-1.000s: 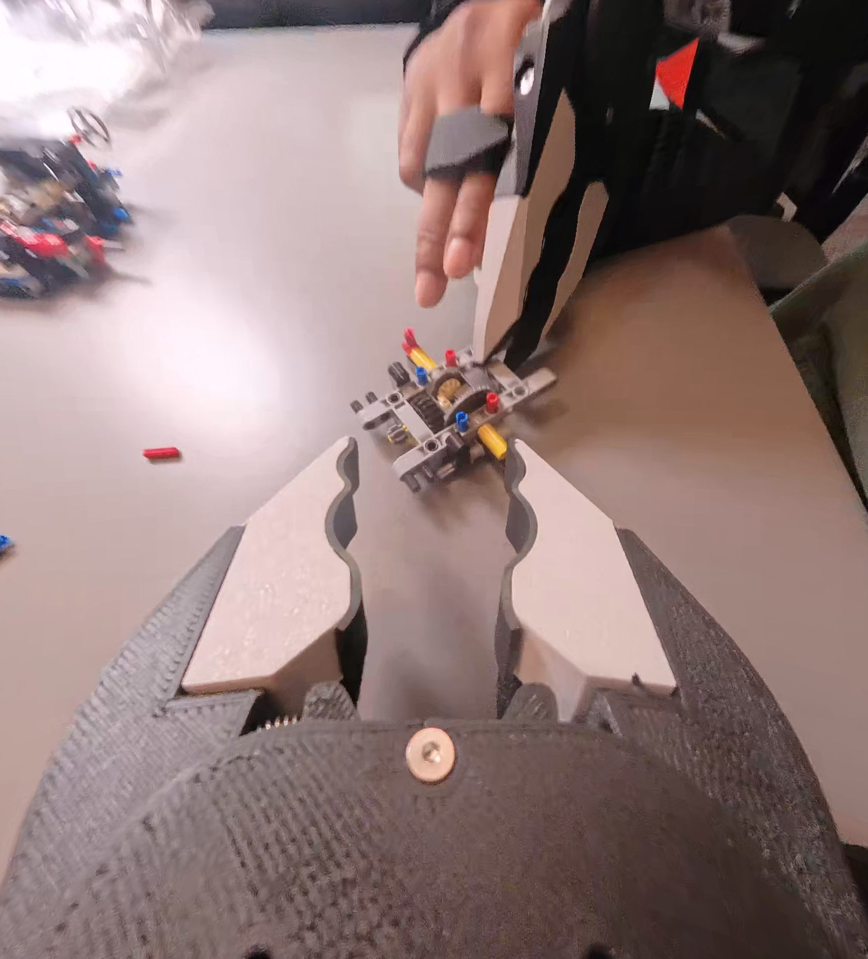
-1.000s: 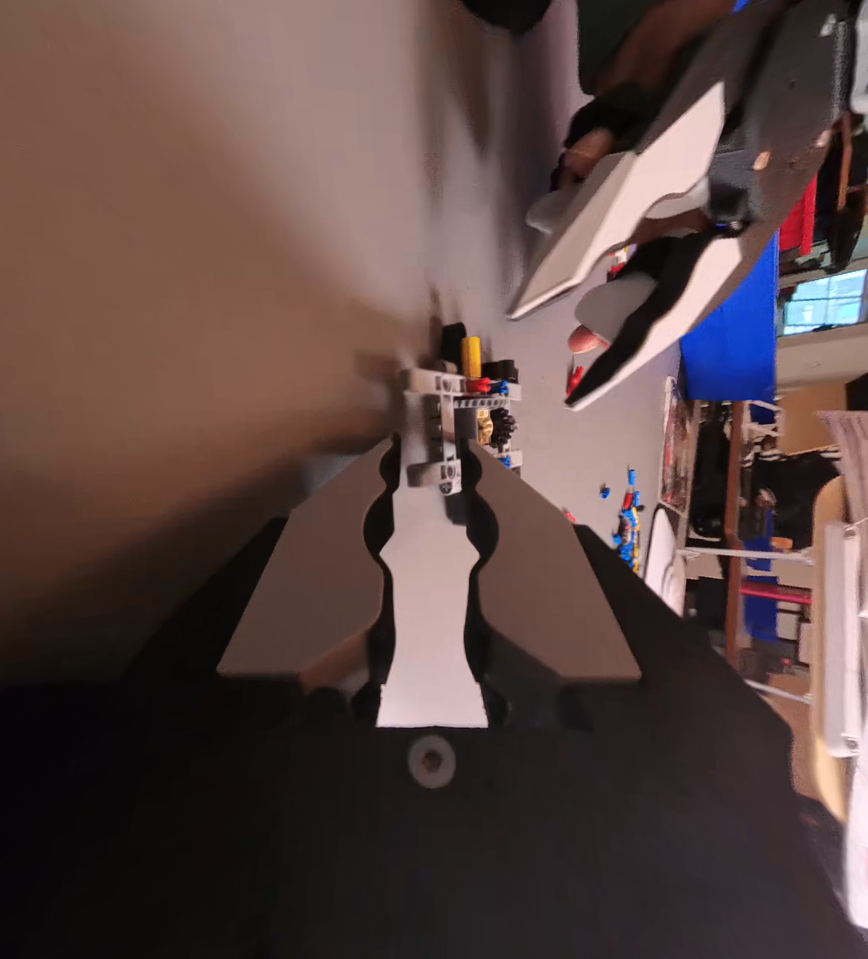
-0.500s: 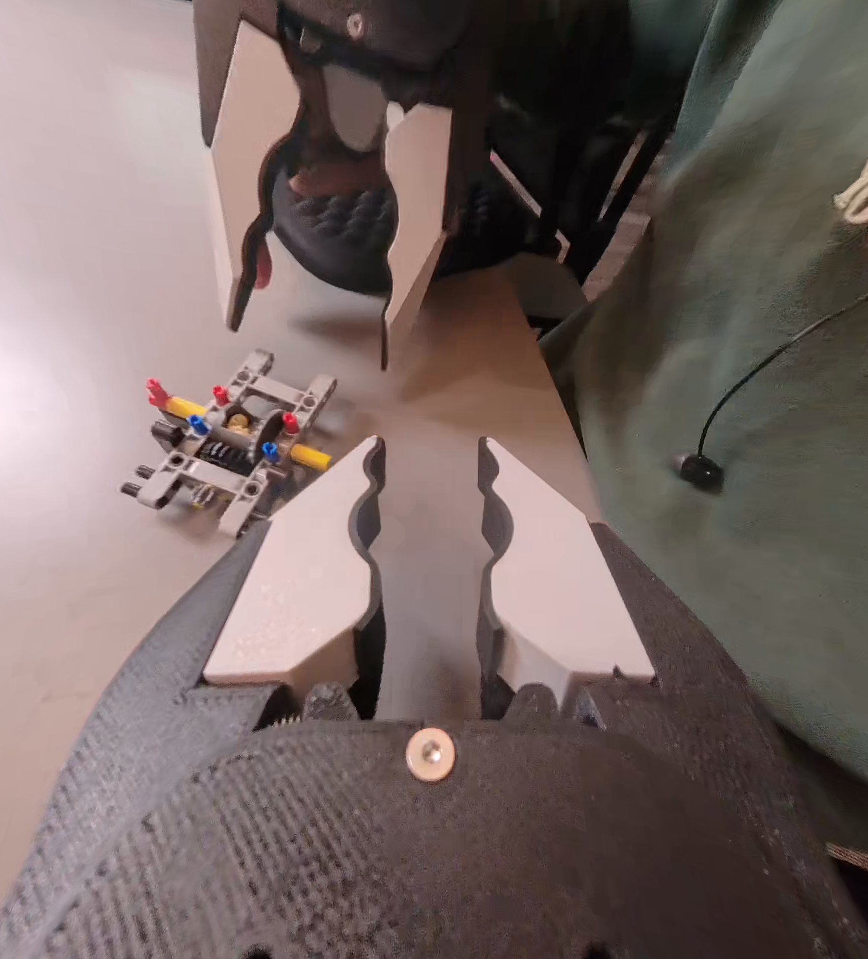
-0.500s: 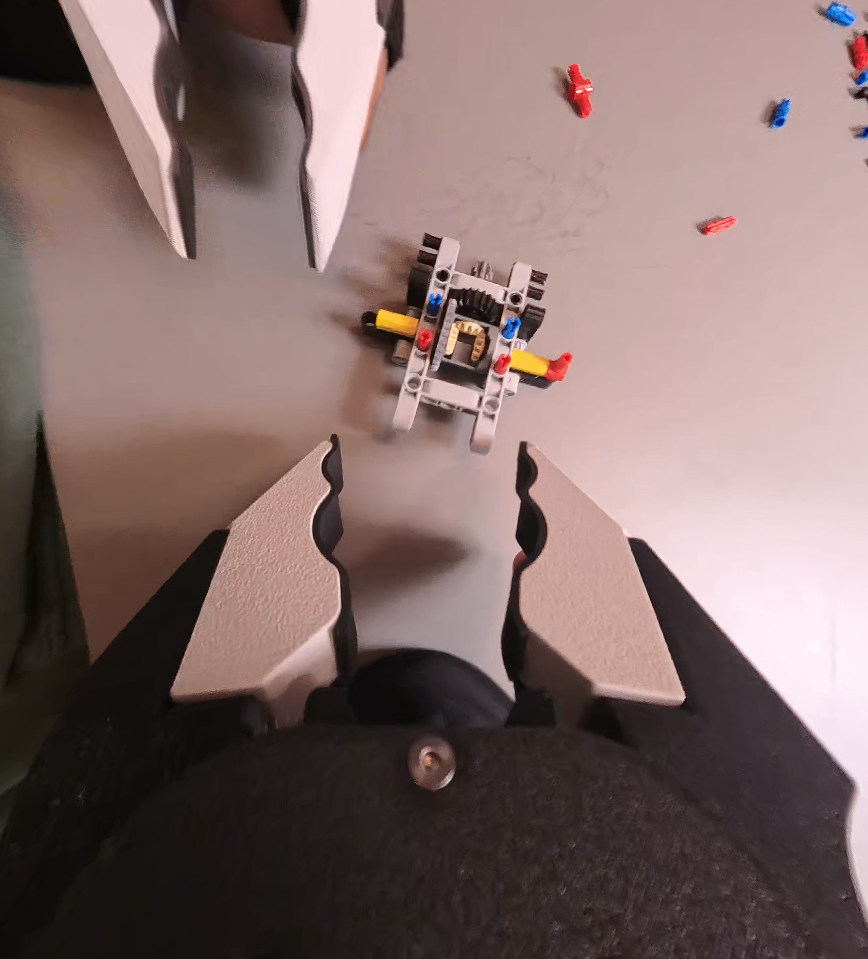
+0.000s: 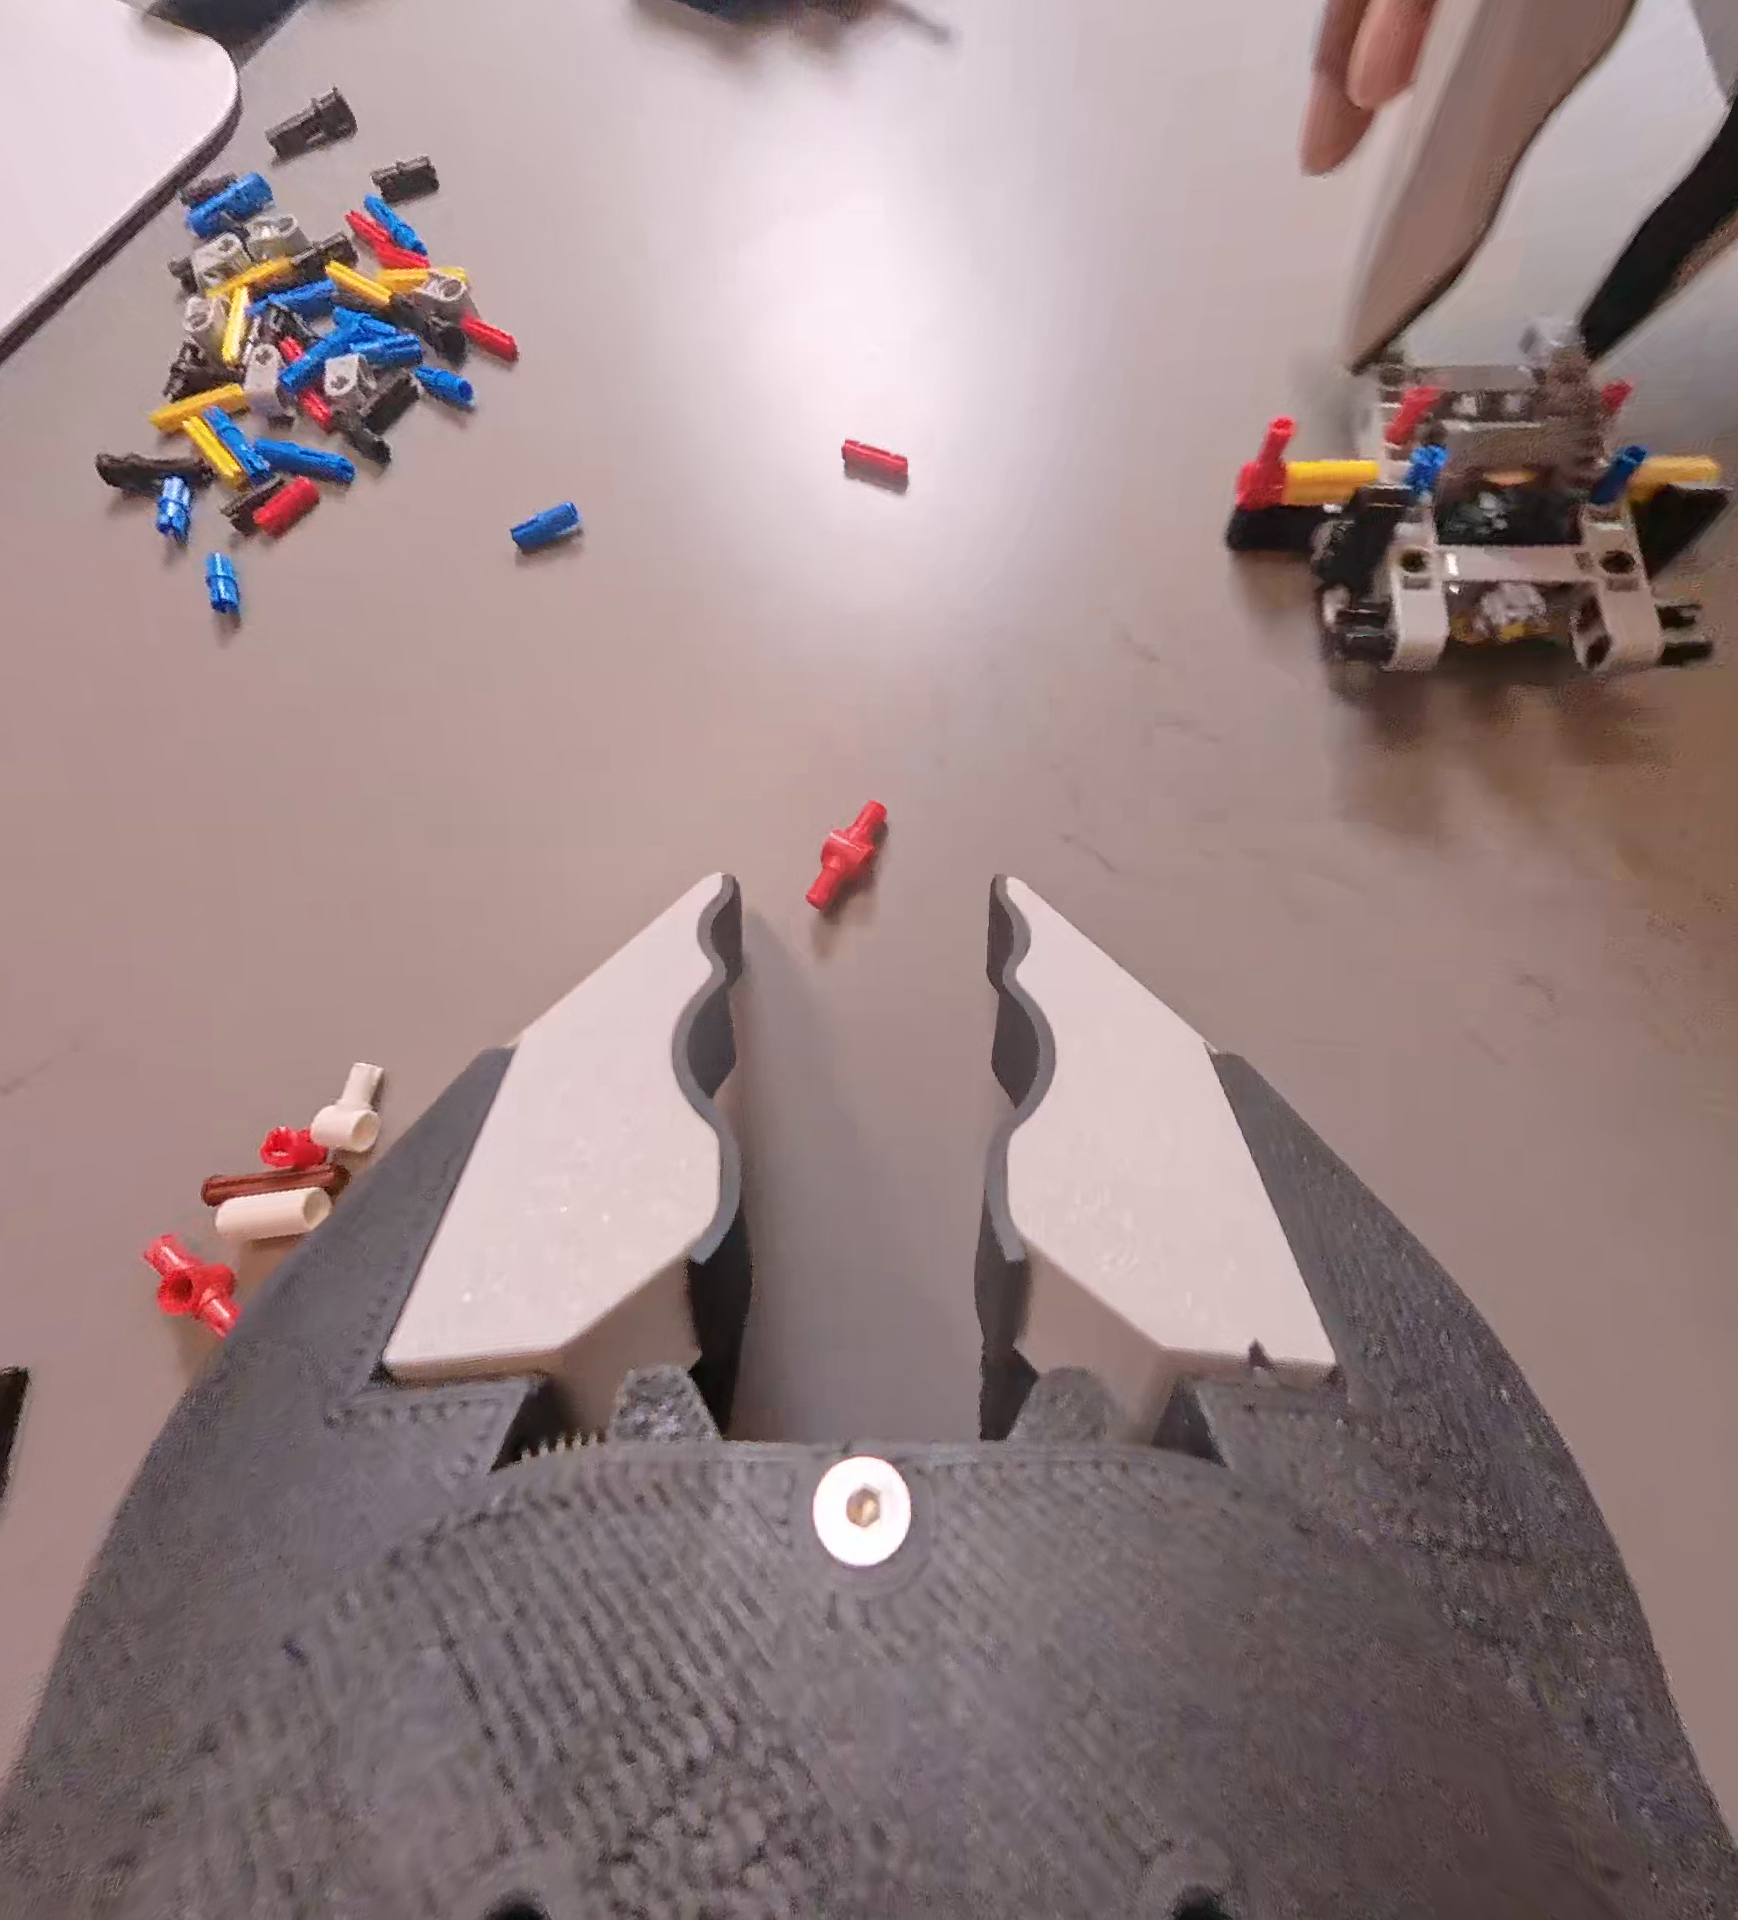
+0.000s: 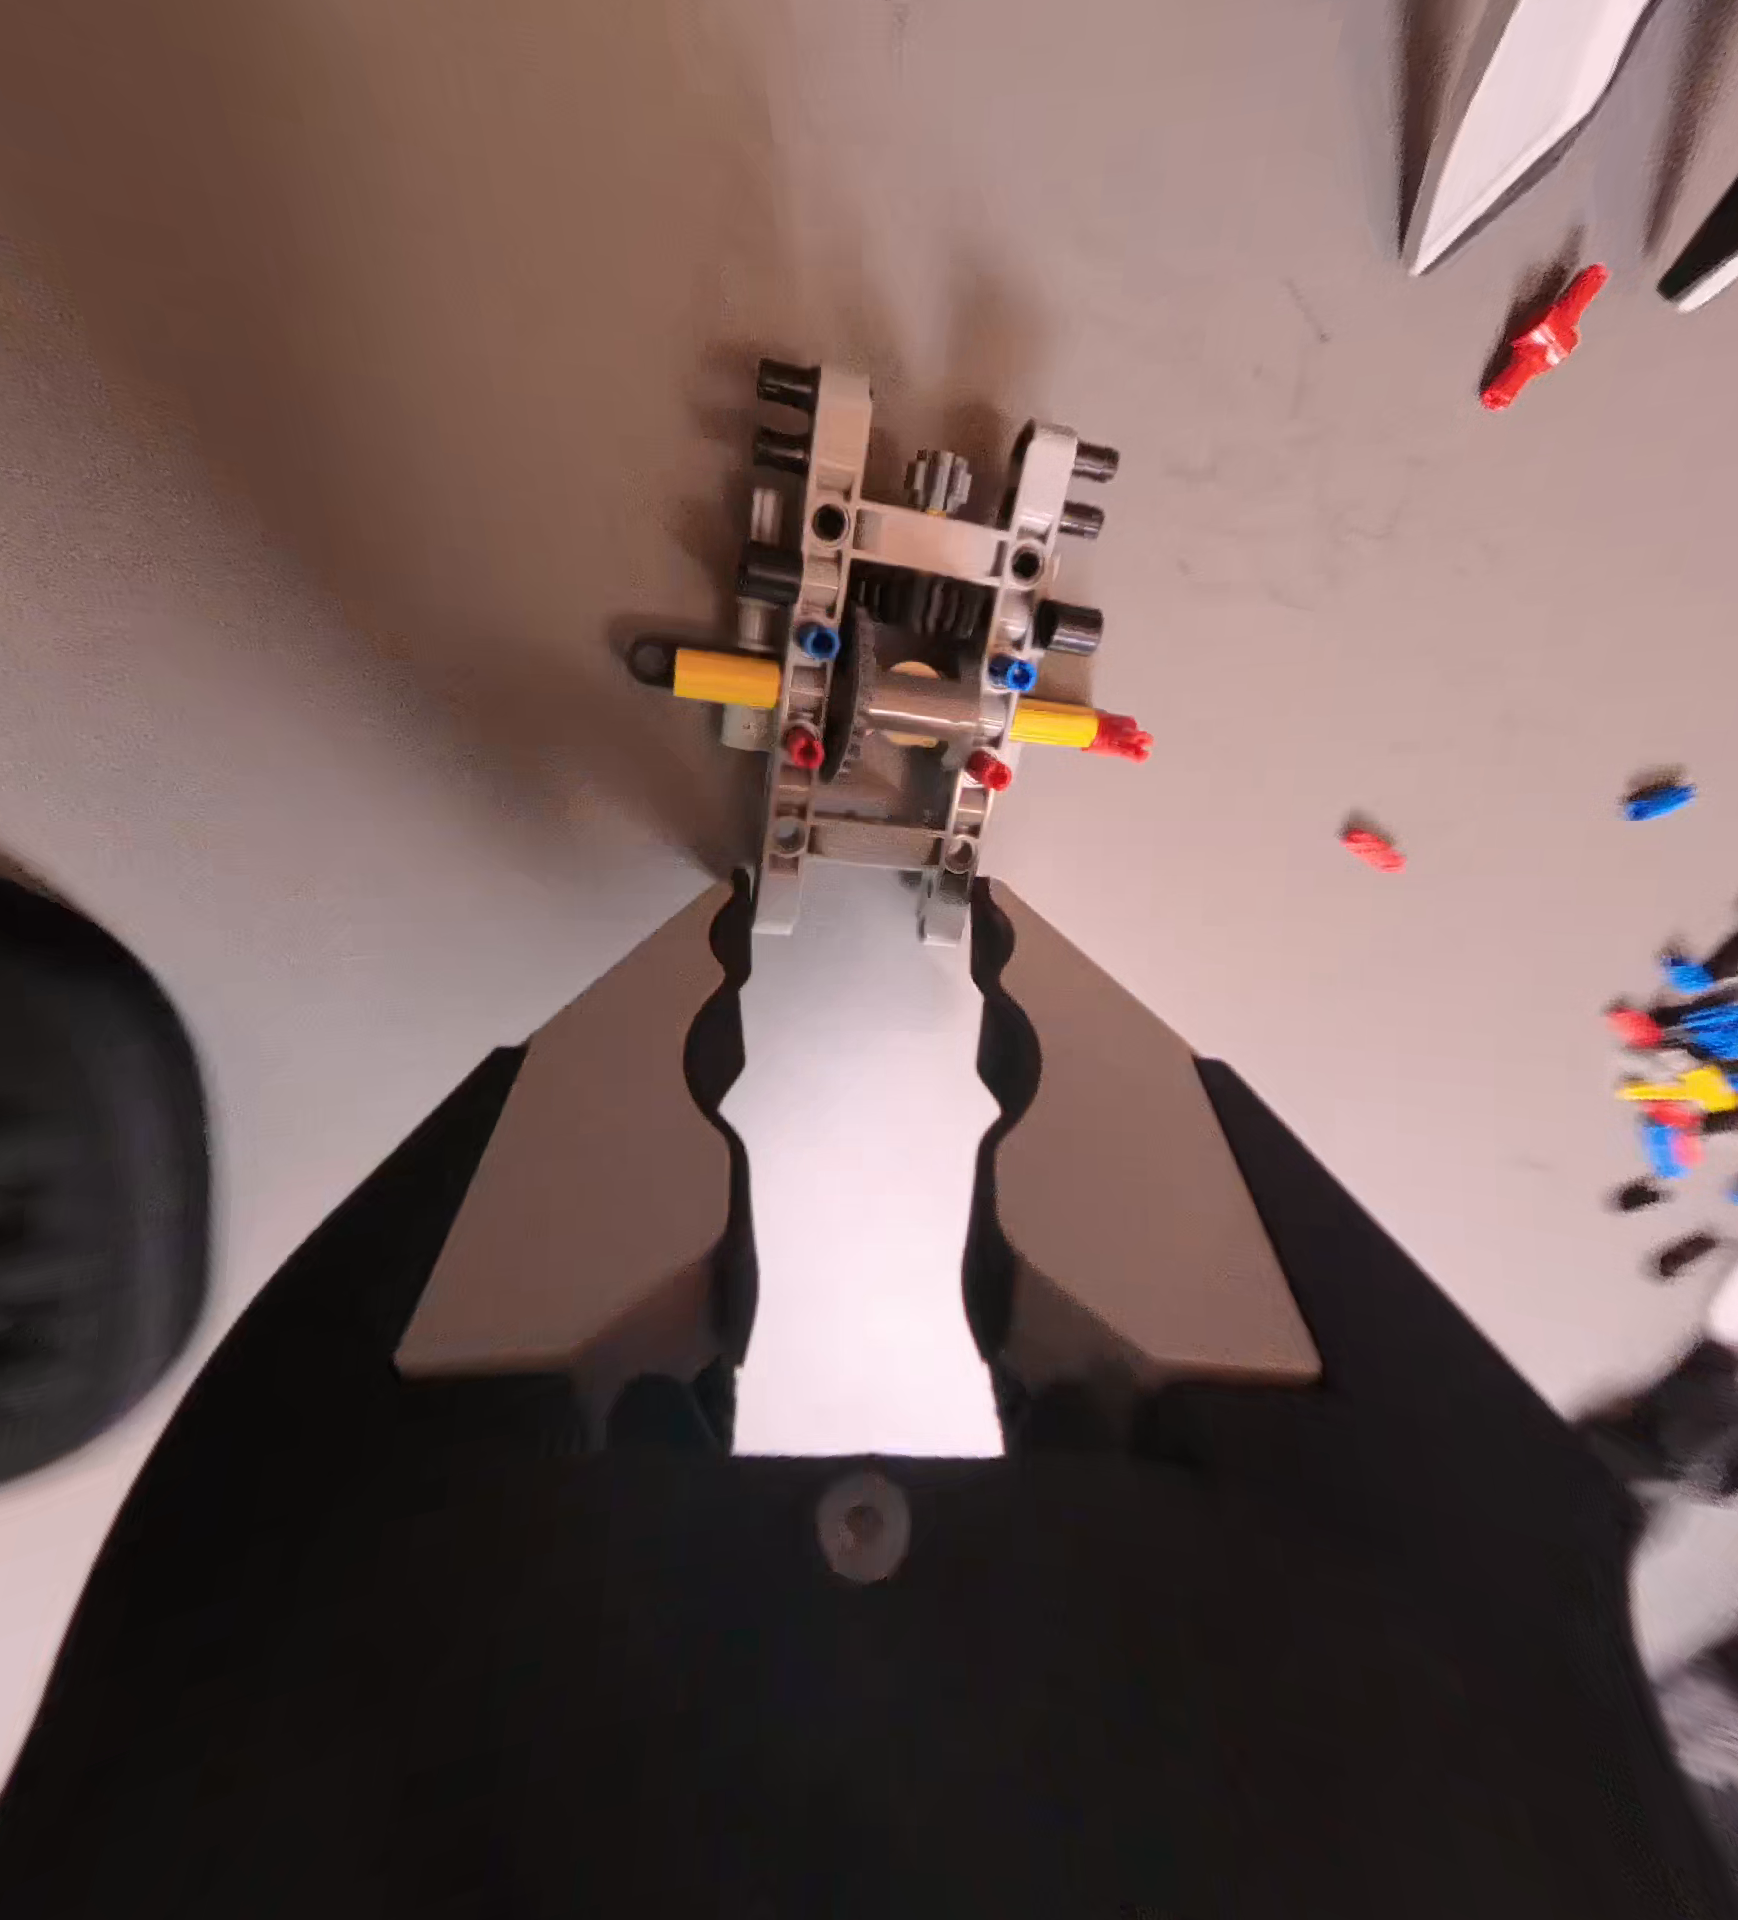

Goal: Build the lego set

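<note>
The grey lego assembly (image 6: 896,665), with yellow axles, gears and red and blue pins, lies on the brown table (image 6: 325,416). My right gripper (image 6: 863,896) is shut on its near end, with its fingertips (image 6: 990,935) pressing the frame's two legs from outside. The assembly also shows in the left wrist view (image 5: 1478,530) at the right, under the right gripper (image 5: 1467,348). My left gripper (image 5: 863,904) is open and empty, low over the table. A loose red pin (image 5: 847,854) lies just ahead of its tips. The left gripper (image 6: 1545,283) also shows in the right wrist view, above that red pin (image 6: 1535,343).
A pile of small blue, yellow, red and black pieces (image 5: 304,332) lies at the far left beside a white tray (image 5: 34,156). A red pin (image 5: 874,462) and a blue pin (image 5: 545,525) lie apart. A few beige and red parts (image 5: 293,1174) lie near the left gripper.
My left gripper has swung away from the person's body and now sits over the loose pieces, at the red pin. My right gripper has moved up to the assembly and closed on its near end.
</note>
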Demonstrator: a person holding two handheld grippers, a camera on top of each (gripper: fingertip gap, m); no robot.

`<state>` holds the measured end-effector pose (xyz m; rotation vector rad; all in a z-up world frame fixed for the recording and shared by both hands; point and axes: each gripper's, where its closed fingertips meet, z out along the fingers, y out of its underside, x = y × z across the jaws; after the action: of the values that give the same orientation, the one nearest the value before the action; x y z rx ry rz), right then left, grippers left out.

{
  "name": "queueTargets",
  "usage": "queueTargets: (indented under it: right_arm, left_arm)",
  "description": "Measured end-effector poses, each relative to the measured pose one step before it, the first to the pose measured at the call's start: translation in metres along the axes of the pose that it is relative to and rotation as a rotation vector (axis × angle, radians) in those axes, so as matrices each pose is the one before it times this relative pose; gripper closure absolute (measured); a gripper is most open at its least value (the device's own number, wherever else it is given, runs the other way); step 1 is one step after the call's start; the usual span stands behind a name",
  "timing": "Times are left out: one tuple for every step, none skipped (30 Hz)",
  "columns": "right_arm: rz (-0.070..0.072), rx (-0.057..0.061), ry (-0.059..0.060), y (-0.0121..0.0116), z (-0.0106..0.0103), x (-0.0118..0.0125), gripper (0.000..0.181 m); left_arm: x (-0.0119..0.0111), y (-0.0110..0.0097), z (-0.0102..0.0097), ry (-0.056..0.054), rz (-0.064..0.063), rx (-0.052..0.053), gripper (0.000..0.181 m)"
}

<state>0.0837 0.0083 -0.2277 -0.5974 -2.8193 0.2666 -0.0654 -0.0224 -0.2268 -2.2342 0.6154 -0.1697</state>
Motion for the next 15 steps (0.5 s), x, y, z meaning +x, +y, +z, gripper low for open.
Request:
queueTargets:
  right_arm:
    - [-0.067,-0.0614,-0.0074,0.00631,0.00062,0.01031,0.14]
    - [-0.056,-0.0471,-0.0007,0.00396,0.00029,0.01002,0.139]
    - [-0.0463,-0.0266,0.0063,0.00108,-0.00036,0.00928,0.136]
    - [-0.0306,-0.0176,0.011,0.00019,-0.00128,0.00845,0.131]
    - [-0.022,-0.0167,0.02,0.00102,-0.00235,0.00805,0.128]
    - [-0.0203,-0.012,0.031,0.00194,-0.00347,0.00757,0.124]
    - [0.0056,-0.0001,0.0324,0.00176,-0.00447,0.00655,0.121]
    - [0.0449,0.0152,0.0269,0.00075,-0.00512,0.00528,0.118]
    - [0.0785,0.0323,0.0182,-0.00102,-0.00532,0.00316,0.116]
    - [0.1002,0.0446,0.0123,-0.00202,-0.00545,0.00127,0.115]
    - [0.114,0.0448,0.0146,-0.00158,-0.00506,0.00058,0.115]
    - [0.1181,0.0443,0.0093,-0.00153,-0.00425,-0.0017,0.115]
    - [0.1209,0.0457,0.0224,-0.00147,-0.00328,-0.00141,0.116]
    - [0.1194,0.0368,0.0265,0.00009,-0.00186,-0.00228,0.118]
    - [0.1177,0.0237,0.0133,0.00256,-0.00011,-0.00537,0.118]
  left_arm:
    - [-0.0007,-0.00061,0.00124,-0.0011,-0.0042,-0.0041,0.136]
    - [-0.00047,-0.00054,0.00092,-0.0014,0.0012,-0.0038,0.139]
    - [-0.00036,-0.00067,0.00076,-0.0022,0.0,-0.0022,0.142]
    - [-0.00044,-0.00033,0.00044,-0.0034,-0.003,-0.0026,0.143]
    - [0.00021,-0.00015,0.00025,0.0004,-0.0023,-0.0011,0.146]
    - [0.00123,-0.00008,0.00017,0.0064,0.0012,0.0021,0.149]
    - [0.00177,-0.0002,0.00036,0.0079,0.0025,0.0044,0.154]
    - [0.00167,-0.00029,0.0004,0.0056,0.0026,0.0049,0.158]
    - [0.00187,-0.0004,0.0004,0.0047,0.0058,0.004,0.163]
    - [0.00198,-0.0004,0.00063,0.0027,0.0117,0.0019,0.169]
    - [0.0014,-0.00079,0.00076,-0.0043,0.0195,0.0019,0.176]
    - [0.00046,-0.001,0.00067,-0.013,0.0277,0.0026,0.177]
    - [0.00028,-0.0013,0.00069,-0.015,0.0304,0.0033,0.176]
    - [0.00056,-0.00243,0.00054,-0.0125,0.0243,0.0119,0.176]
    - [0.00135,-0.00485,-0.00008,-0.0055,0.0158,0.0277,0.176]
